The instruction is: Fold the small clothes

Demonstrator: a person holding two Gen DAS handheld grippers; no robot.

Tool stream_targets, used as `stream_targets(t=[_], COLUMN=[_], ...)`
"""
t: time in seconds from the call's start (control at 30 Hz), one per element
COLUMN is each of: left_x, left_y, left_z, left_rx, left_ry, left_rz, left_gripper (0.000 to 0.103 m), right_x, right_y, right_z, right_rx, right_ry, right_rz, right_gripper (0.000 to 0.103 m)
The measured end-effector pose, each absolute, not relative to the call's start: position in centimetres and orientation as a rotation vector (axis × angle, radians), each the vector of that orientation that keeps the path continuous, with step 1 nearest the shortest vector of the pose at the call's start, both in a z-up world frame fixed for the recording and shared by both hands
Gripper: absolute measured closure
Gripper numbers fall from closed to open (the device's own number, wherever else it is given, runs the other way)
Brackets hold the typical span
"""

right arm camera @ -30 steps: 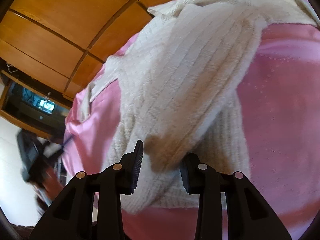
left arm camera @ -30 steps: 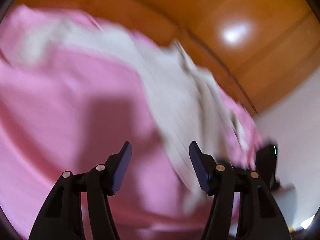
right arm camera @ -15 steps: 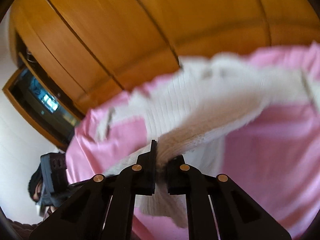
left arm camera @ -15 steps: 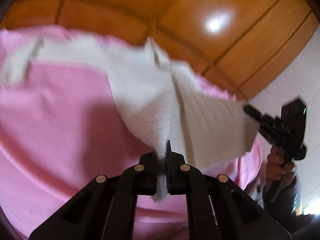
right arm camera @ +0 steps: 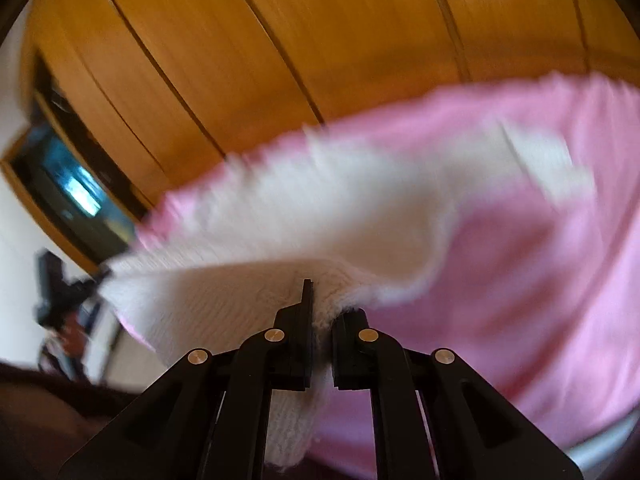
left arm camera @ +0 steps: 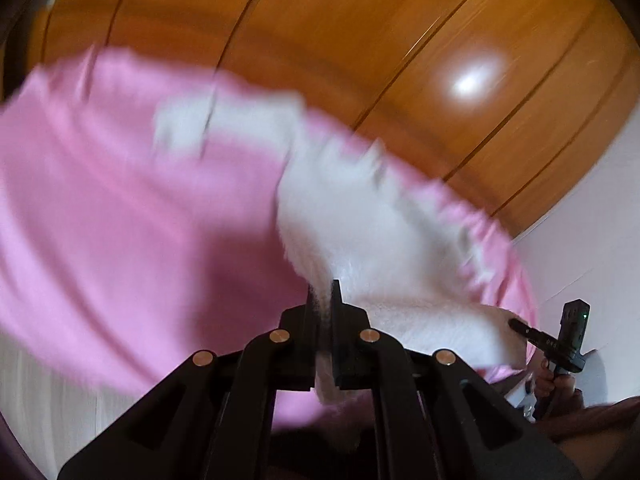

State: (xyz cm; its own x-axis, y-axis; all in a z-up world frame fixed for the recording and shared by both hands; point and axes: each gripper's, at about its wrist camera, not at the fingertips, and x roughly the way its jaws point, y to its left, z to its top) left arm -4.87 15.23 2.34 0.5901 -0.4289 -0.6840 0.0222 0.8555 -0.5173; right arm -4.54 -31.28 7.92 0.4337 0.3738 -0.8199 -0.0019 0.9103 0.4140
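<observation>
Left wrist view shows my left gripper (left arm camera: 323,294) clamped tight on an edge of the cream-white knitted garment (left arm camera: 384,232), with fabric pinched between its black fingers (left arm camera: 337,328) and hanging below them. From the right wrist, my right gripper (right arm camera: 320,300) is likewise closed on another edge of the same knit (right arm camera: 280,216). I see the garment lifted at both edges, above the pink sheet (left arm camera: 120,208) spread beneath it. Motion blur smears the knit's far end, so I cannot make out its shape. Wooden panelled doors (right arm camera: 260,48) fill the background.
</observation>
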Motion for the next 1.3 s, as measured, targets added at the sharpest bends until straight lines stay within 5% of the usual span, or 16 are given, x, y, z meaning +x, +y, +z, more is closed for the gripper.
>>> stream_targets(t=[0.17, 0.27, 0.33, 0.4, 0.67, 0.83, 0.97, 1.1, 1.17, 1.2, 1.3], left_x=[-4.2, -3.4, -3.1, -1.9, 3.8, 9.7, 14.9, 20.4, 22.0, 22.6, 21.8], left_y=[13.6, 15.3, 17.2, 19.1, 24.5, 23.6, 23.0, 24.3, 25.2, 26.0, 27.5], left_z=[-6.1, -5.7, -4.8, -4.0, -3.6, -2.5, -3.8, -7.2, -8.3, -8.7, -6.8], left_rx=[-0.524, -0.563, -0.601, -0.625, -0.630, -0.479, -0.352, -0.306, -0.312, -0.352, -0.388], left_ry=[1.104, 1.057, 1.003, 0.944, 0.847, 0.818, 0.853, 0.940, 0.976, 0.997, 0.937], left_rz=[-0.208, -0.166, -0.119, -0.056, 0.237, 0.302, 0.343, 0.426, 0.453, 0.423, 0.440], left_gripper=[0.095, 0.075, 0.065, 0.064, 0.052, 0.023, 0.016, 0.018, 0.060, 0.098, 0.098], right_x=[-6.5, -5.8, -4.6, -3.9, 4.3, 8.1, 8.8, 8.7, 8.6, 8.7, 8.7], right_y=[-29.9, -30.1, -30.6, -31.2, -24.5, -16.9, -14.2, -14.0, -14.3, -14.5, -14.7], right_z=[-0.5, -0.4, 0.9, 2.5, 1.6, -1.9, -3.3, -3.9, -4.2, -4.3, -4.4], right_rx=[0.293, 0.270, 0.233, 0.217, 0.286, 0.257, 0.207, 0.188, 0.200, 0.206, 0.209], right_ry=[1.354, 1.361, 1.318, 1.253, 1.152, 1.205, 1.229, 1.224, 1.225, 1.226, 1.221], right_rz=[0.157, 0.150, 0.104, 0.052, 0.201, 0.305, 0.344, 0.357, 0.361, 0.363, 0.363], right_gripper=[0.097, 0.094, 0.053, 0.043, 0.039, 0.039, 0.035, 0.033, 0.033, 0.033, 0.033])
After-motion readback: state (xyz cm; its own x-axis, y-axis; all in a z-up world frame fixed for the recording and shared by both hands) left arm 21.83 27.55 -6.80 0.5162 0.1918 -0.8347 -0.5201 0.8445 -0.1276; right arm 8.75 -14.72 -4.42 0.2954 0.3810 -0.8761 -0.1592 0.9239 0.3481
